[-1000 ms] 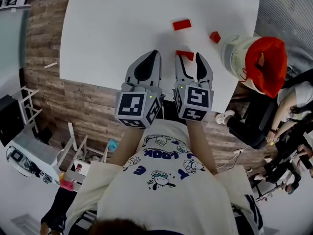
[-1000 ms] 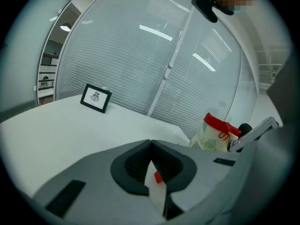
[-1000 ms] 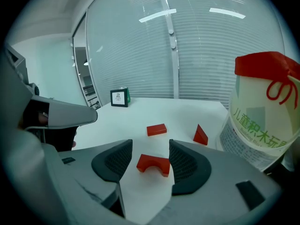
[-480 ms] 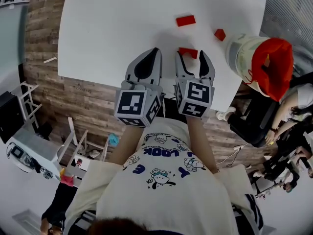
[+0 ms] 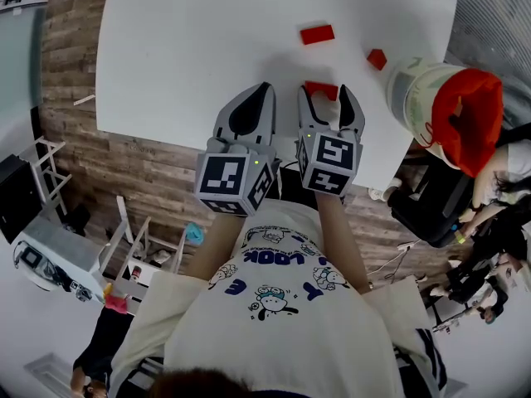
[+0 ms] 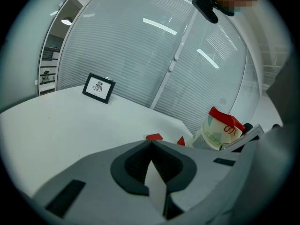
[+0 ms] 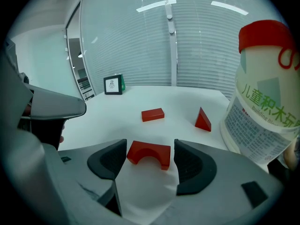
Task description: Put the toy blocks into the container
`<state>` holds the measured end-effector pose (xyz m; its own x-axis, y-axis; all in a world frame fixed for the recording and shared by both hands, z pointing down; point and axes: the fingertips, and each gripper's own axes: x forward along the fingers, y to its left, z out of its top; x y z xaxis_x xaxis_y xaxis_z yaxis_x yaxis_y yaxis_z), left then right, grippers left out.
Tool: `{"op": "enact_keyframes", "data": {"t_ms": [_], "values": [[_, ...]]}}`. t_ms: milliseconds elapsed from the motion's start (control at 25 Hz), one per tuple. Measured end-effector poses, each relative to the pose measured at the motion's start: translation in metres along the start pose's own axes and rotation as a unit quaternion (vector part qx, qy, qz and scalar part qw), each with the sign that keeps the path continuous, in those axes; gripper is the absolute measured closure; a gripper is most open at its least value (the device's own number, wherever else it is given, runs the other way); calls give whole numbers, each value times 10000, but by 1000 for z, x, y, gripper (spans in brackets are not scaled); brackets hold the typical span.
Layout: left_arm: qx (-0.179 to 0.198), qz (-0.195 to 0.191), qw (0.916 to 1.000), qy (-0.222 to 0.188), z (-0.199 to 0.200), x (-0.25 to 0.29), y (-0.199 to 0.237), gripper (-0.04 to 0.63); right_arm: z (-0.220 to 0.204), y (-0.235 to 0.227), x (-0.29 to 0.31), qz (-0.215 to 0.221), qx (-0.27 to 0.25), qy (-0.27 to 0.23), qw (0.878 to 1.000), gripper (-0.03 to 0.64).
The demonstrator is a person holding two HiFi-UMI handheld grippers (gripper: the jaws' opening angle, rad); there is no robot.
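Observation:
A red arch block (image 7: 149, 153) (image 5: 322, 90) lies on the white table (image 5: 207, 40) between the jaws of my right gripper (image 7: 150, 148) (image 5: 325, 98). That gripper is open; its jaws have just been opening and the pads stand apart from the block on both sides. Farther off lie a red rectangular block (image 7: 153, 114) (image 5: 317, 34) and a red triangular block (image 7: 203, 120) (image 5: 377, 59). The white container with a red top (image 7: 265, 93) (image 5: 440, 110) stands at the table's right edge. My left gripper (image 5: 264, 87) (image 6: 151, 143) hovers beside the right one, shut and empty.
A small framed picture (image 6: 99, 87) (image 7: 112, 84) stands at the table's far side. The near table edge runs just under both grippers. People sit on the floor to the right (image 5: 489, 222), beyond the container.
The right gripper's jaws have spread wider and it has sunk a little around the arch block. The left gripper has stayed in place.

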<state>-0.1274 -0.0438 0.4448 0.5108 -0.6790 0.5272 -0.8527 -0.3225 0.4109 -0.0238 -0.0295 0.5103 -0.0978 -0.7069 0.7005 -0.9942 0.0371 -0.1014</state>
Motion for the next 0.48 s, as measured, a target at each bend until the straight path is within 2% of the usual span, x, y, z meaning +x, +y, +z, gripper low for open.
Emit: {"op": "enact_keyframes", "data": {"t_ms": [480], "values": [[-78,32,9999,83,-5,4,4,563,-5,2,10,13,47,38,10000,311]]}}
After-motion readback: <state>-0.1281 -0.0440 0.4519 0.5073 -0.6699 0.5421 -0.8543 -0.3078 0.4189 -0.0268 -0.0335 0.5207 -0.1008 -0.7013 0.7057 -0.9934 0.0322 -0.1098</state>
